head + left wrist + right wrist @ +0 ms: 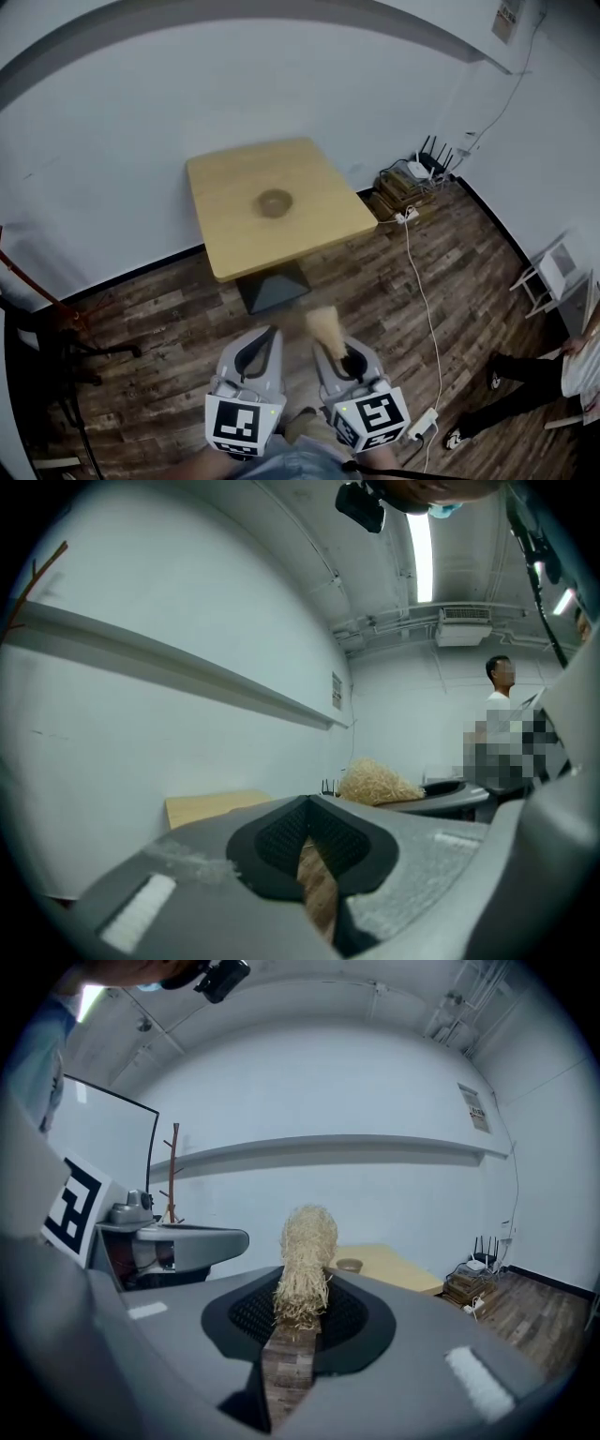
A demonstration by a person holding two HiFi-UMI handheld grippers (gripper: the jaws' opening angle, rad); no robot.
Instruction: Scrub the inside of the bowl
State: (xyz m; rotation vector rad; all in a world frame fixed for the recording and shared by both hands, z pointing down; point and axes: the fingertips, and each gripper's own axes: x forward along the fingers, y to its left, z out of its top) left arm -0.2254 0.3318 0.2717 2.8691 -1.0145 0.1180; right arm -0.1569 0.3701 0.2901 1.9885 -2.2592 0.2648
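A small brown bowl (274,202) stands near the middle of a square light-wood table (225,183) some way ahead of me. The bowl (350,1266) also shows small in the right gripper view, beyond the jaws. My right gripper (336,354) is low, near my body, shut on a straw-coloured fibre scrubber (325,328) that sticks up out of the jaws (306,1251). My left gripper (267,336) hangs beside it, shut with nothing held; only a thin slit shows between its pads (281,841). Both grippers are over the wooden floor, well short of the table.
A router and stacked boxes (412,183) sit by the wall right of the table, with a white cable running to a power strip (422,424). A seated person's legs (525,380) and a white stool (553,272) are at right. A dark stand (66,356) is at left.
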